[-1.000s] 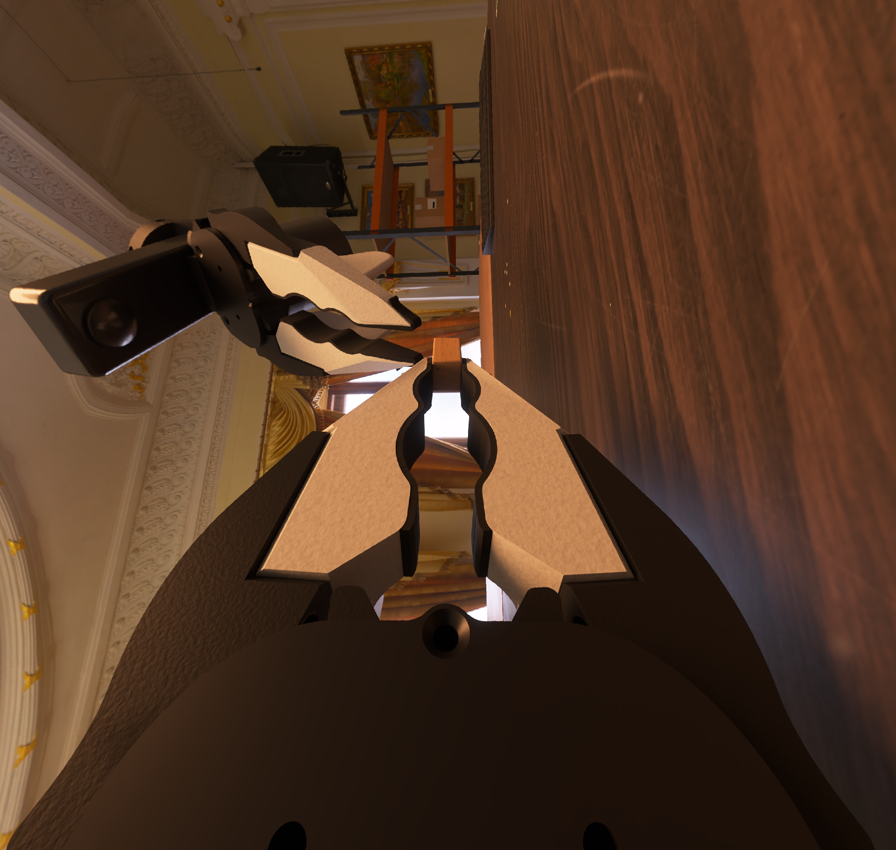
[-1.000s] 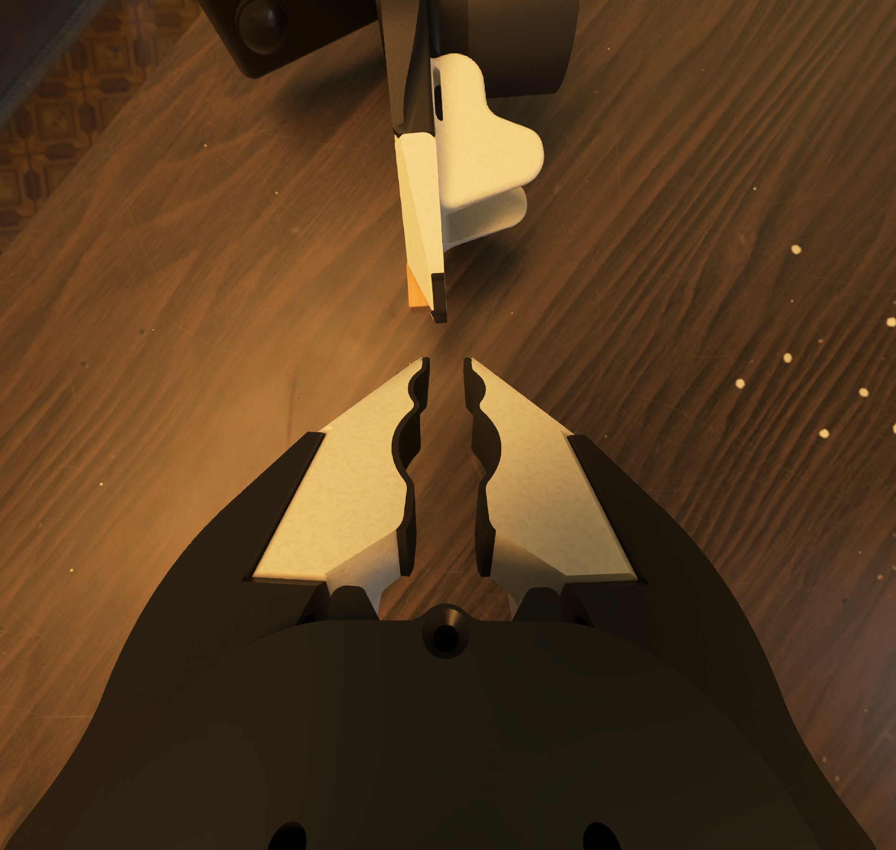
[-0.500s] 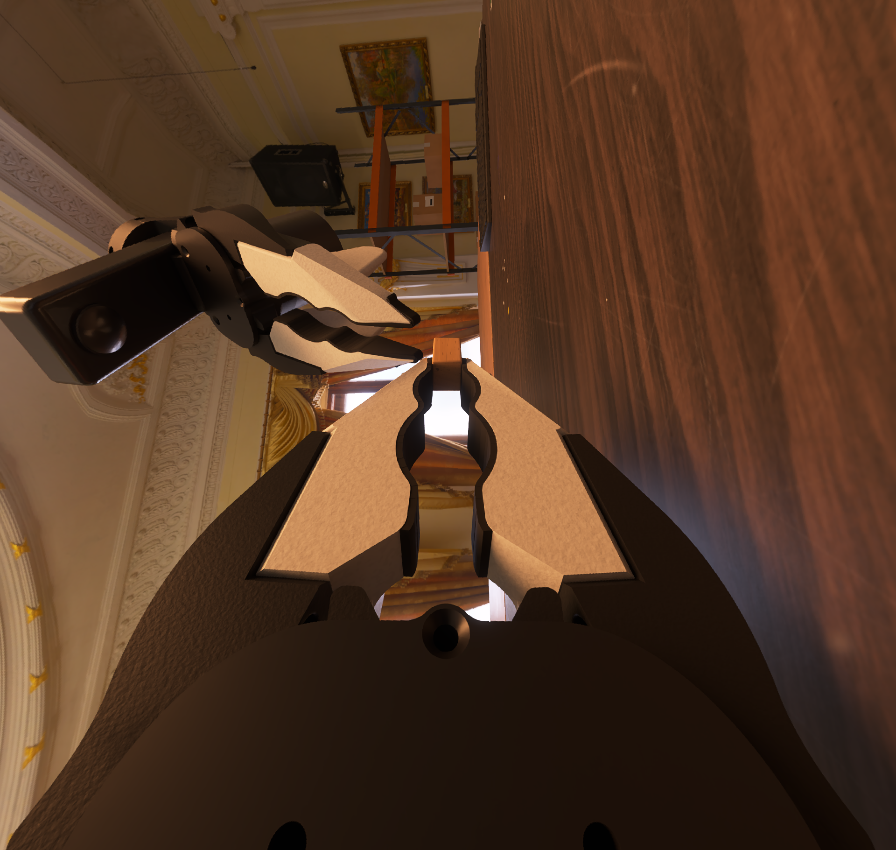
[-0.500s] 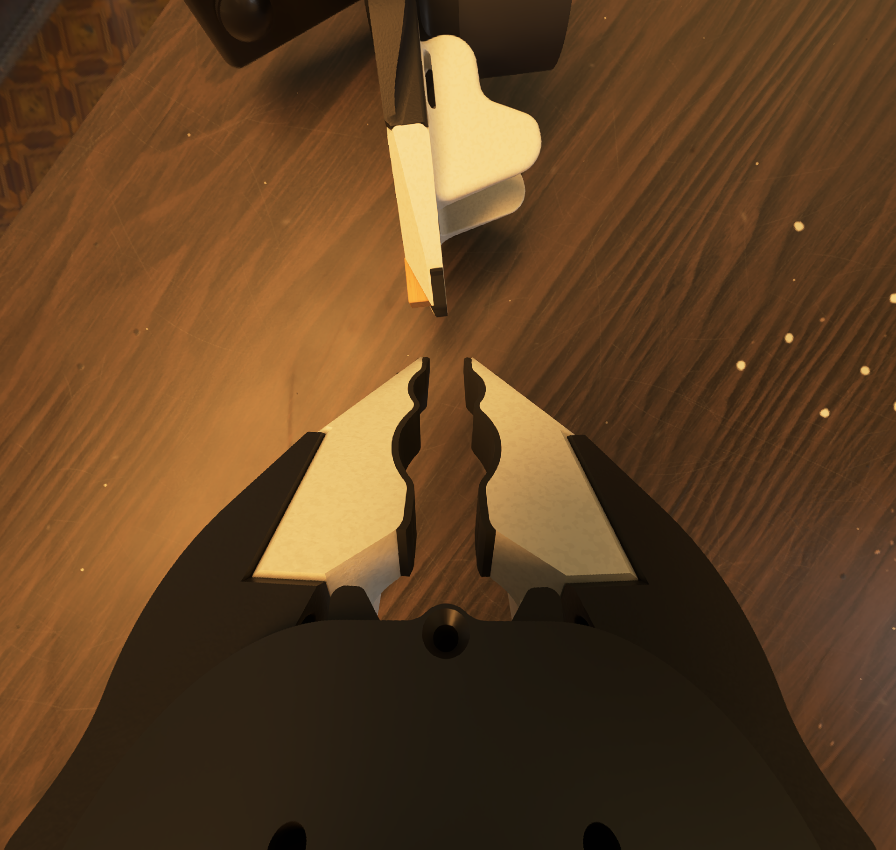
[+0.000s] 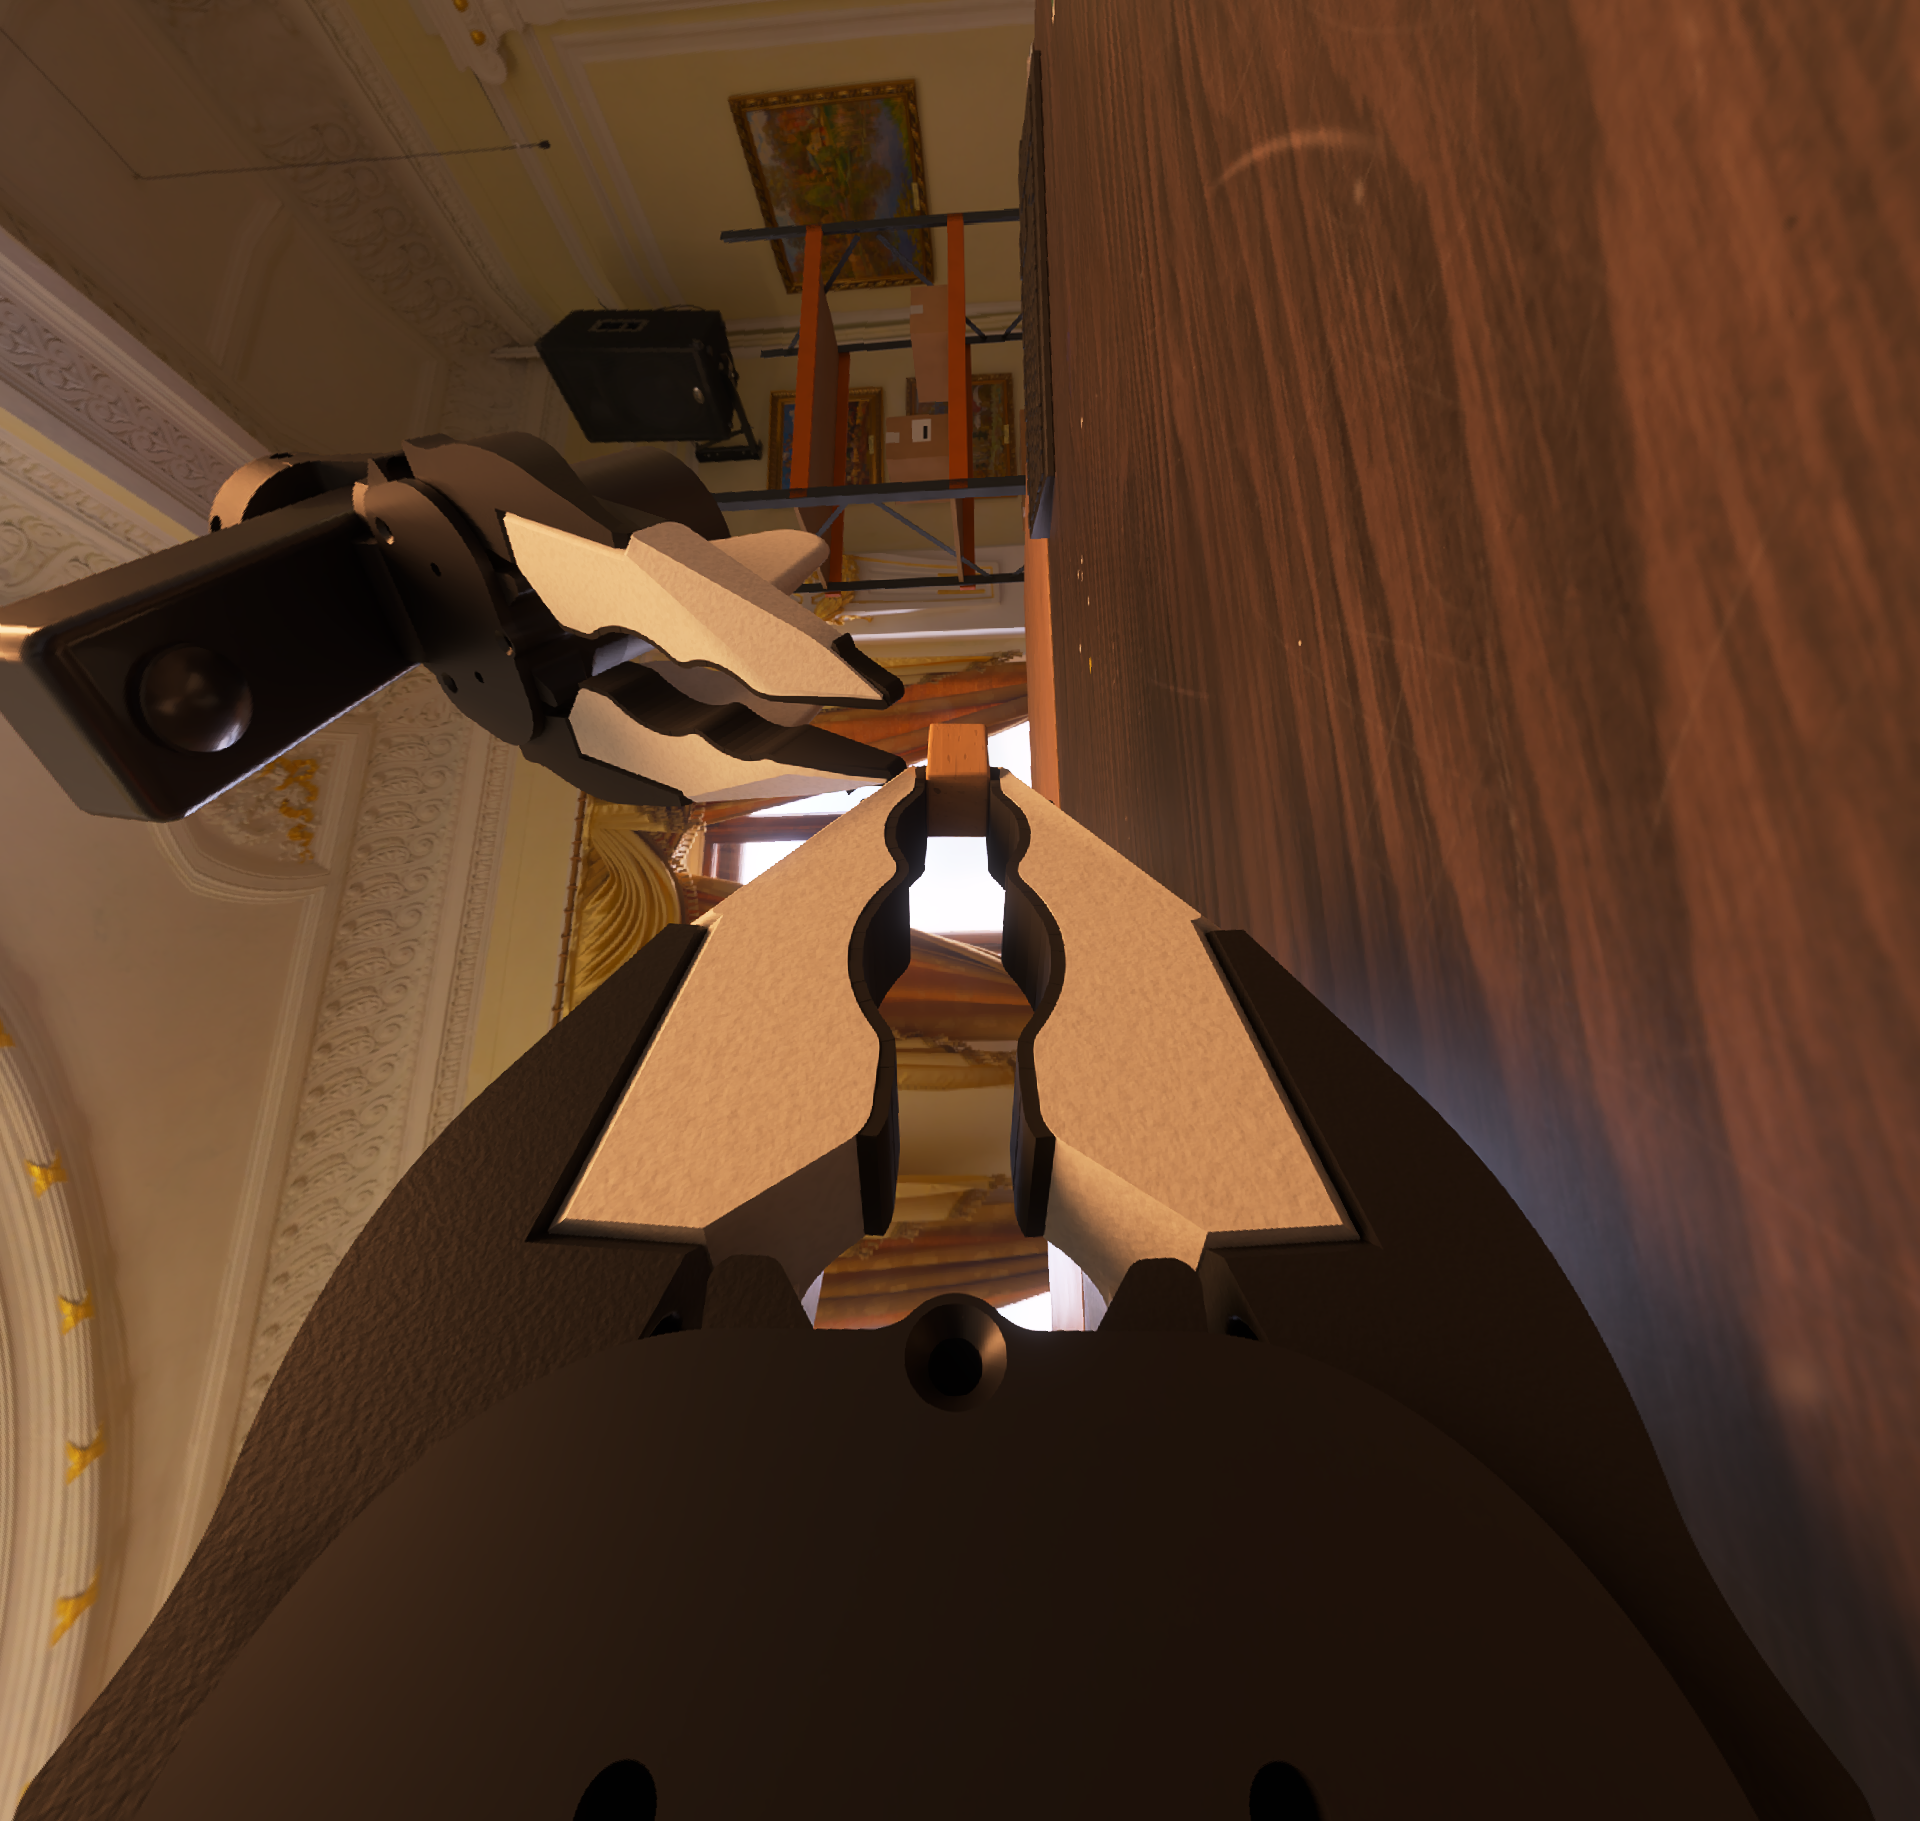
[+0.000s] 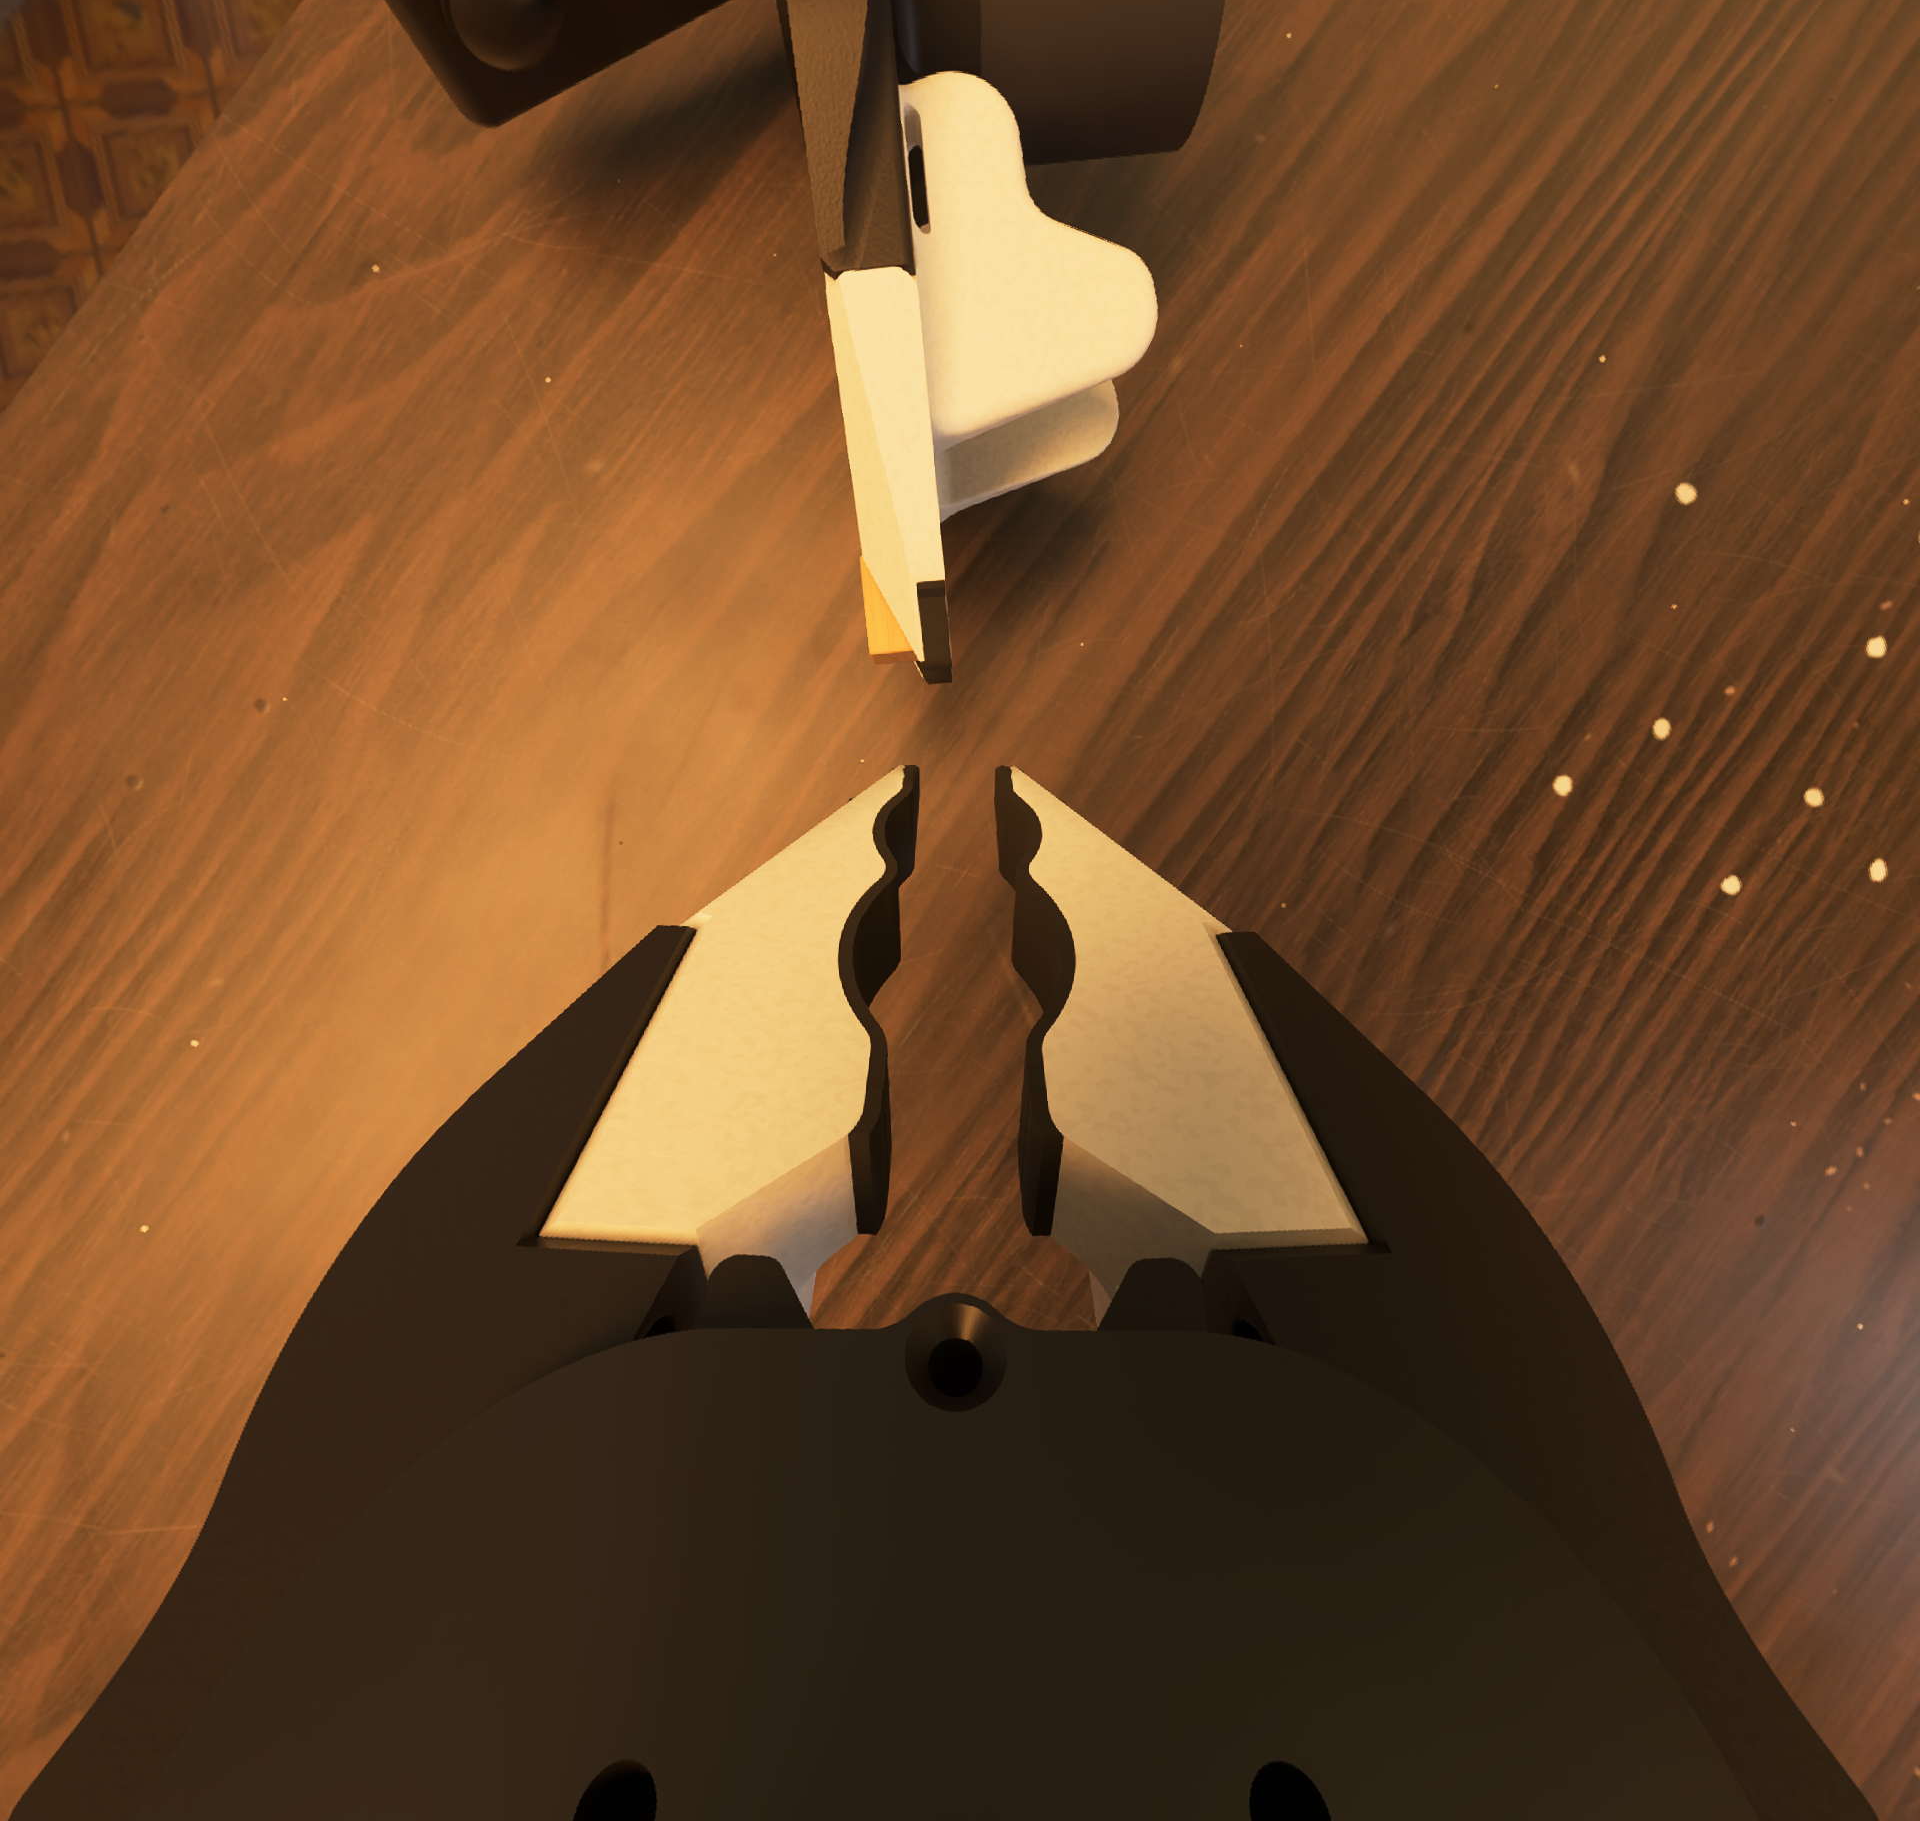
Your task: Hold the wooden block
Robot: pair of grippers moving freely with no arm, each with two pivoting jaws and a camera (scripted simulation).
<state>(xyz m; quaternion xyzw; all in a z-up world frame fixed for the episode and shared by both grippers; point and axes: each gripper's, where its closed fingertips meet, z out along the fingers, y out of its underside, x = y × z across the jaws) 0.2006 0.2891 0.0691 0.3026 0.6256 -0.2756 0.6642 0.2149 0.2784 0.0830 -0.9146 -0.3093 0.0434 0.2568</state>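
The wooden block (image 5: 956, 761) is a small light-wood piece pinched between the tips of my left gripper (image 5: 956, 797), which is shut on it and holds it off the dark wooden table (image 5: 1455, 628). In the right wrist view the left gripper (image 6: 914, 628) shows side-on, with only an orange corner of the block (image 6: 883, 623) visible behind its finger. My right gripper (image 6: 956, 779) is open with a narrow gap and is empty, its tips a short way from the block. It also shows in the left wrist view (image 5: 898, 729), just left of the block.
The table (image 6: 416, 628) lies under both grippers, with its edge and patterned floor (image 6: 94, 109) at the upper left. Pale specks (image 6: 1685, 493) dot the table at the right. A shelf rack (image 5: 883, 400) and a black speaker (image 5: 644, 374) stand far off.
My right gripper has drifted and turned slightly, staying just short of the block. My left gripper still holds the block in the same place.
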